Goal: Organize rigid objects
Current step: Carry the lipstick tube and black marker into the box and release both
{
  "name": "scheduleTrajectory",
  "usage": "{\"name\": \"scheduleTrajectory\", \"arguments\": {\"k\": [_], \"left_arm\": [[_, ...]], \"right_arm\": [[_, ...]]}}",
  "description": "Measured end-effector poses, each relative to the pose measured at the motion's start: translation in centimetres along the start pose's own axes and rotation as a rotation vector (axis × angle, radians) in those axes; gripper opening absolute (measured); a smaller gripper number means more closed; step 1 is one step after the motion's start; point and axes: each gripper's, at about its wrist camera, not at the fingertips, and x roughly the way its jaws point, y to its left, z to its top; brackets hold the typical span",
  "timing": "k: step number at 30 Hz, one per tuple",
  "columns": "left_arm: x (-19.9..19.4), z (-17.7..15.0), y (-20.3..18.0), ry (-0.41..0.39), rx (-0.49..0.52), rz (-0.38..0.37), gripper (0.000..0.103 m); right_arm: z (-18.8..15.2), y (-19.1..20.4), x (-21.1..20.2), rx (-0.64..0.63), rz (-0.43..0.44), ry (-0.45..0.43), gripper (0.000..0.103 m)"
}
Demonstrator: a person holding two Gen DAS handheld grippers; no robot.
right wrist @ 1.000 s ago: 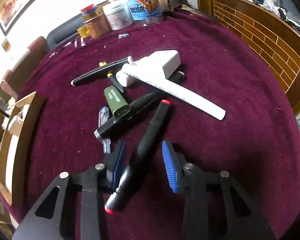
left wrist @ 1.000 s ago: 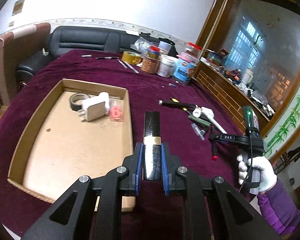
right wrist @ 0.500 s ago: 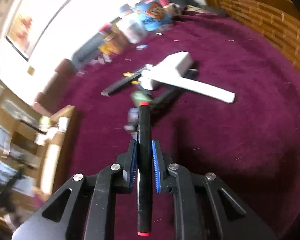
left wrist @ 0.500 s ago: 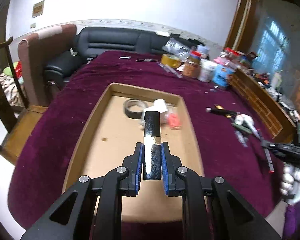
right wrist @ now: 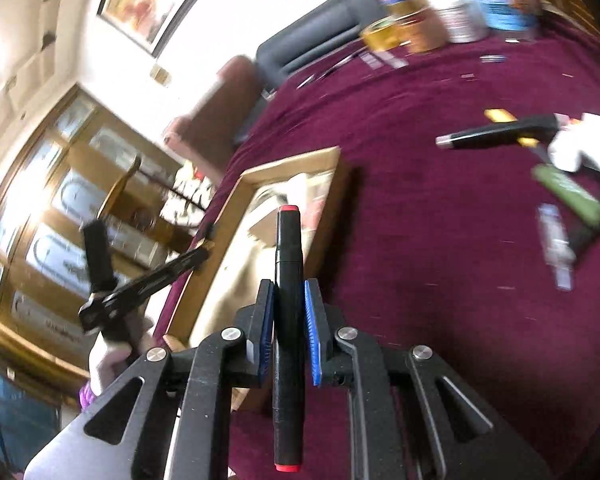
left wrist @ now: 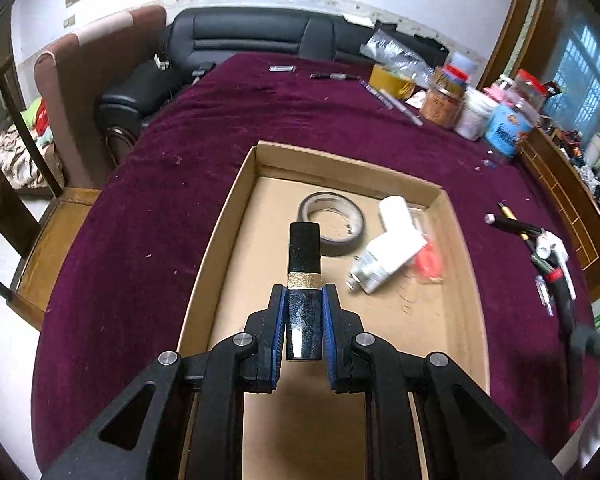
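Note:
My left gripper (left wrist: 303, 300) is shut on a black tube with a gold band (left wrist: 304, 260) and holds it above the open cardboard box (left wrist: 220, 248). The box holds a grey tape roll (left wrist: 332, 224), a white charger (left wrist: 392, 248) and a small red item in a clear bag (left wrist: 430, 262). My right gripper (right wrist: 287, 296) is shut on a black marker with red ends (right wrist: 287, 280) and holds it over the box's near right edge (right wrist: 324, 200). The left gripper also shows in the right wrist view (right wrist: 204, 254), at the left, blurred.
Loose pens, a green lighter (right wrist: 568, 192) and a white tool (left wrist: 550, 246) lie on the maroon cloth right of the box. Jars and a yellow tape roll (left wrist: 392, 78) stand at the far edge. A sofa and a chair (left wrist: 80, 80) stand beyond the table.
My left gripper has moved the black tube from the cloth to over the box. My right gripper closed on the marker, lifted it and swung left toward the box.

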Motion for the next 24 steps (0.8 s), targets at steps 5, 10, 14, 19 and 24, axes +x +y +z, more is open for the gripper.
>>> {"name": "scheduleTrajectory", "arguments": {"k": [5, 10, 14, 19, 24], "left_arm": [[3.2, 2.2, 0.5, 0.065, 0.004, 0.054, 0.014], [5.5, 3.9, 1.5, 0.097, -0.011, 0.085, 0.014], [6.0, 4.4, 2.5, 0.087, -0.042, 0.036, 0.023], [2.6, 4.0, 4.1, 0.039, -0.108, -0.115, 0.034], [-4.6, 1.3, 6.1, -0.113, -0.143, -0.196, 0.051]], "right_arm": [[0.4, 2.7, 4.4, -0.044, 0.007, 0.073, 0.013], [0.9, 4.4, 7.6, -0.081, -0.013, 0.138, 0.013], [1.5, 5.4, 10.0, -0.098, -0.040, 0.173, 0.013], [1.9, 6.1, 12.7, -0.085, -0.048, 0.227, 0.013], [3.0, 7.1, 15.4, -0.085, -0.050, 0.254, 0.013]]}}
